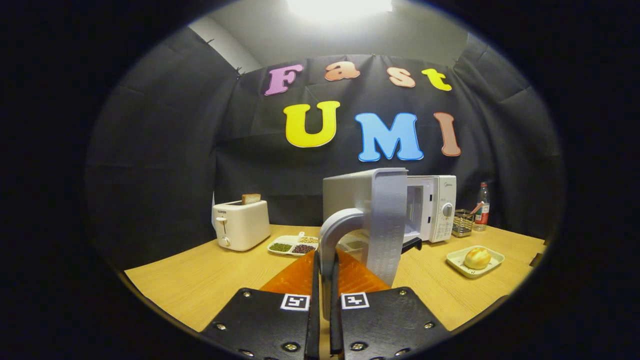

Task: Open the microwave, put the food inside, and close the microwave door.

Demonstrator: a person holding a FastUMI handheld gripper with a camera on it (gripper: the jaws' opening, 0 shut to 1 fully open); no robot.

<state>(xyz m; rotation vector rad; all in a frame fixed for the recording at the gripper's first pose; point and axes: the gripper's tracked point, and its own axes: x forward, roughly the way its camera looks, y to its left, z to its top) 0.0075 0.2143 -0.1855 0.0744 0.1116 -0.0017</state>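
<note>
While the tool [326,280] pinches the door handle [334,235] of the open microwave [435,205], the bun [477,257] sits lower right on the desk [200,280].

"super" on toaster [241,224]; other labels unreadable

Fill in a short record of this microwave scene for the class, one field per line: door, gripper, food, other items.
door: microwave door swung open, cavity showing
gripper: gripper shut on the door handle, both fingers pressing it
food: bun on a small tray on the table, outside the microwave
other items: toaster holding bread, divided dish, bottle, wire basket
</note>
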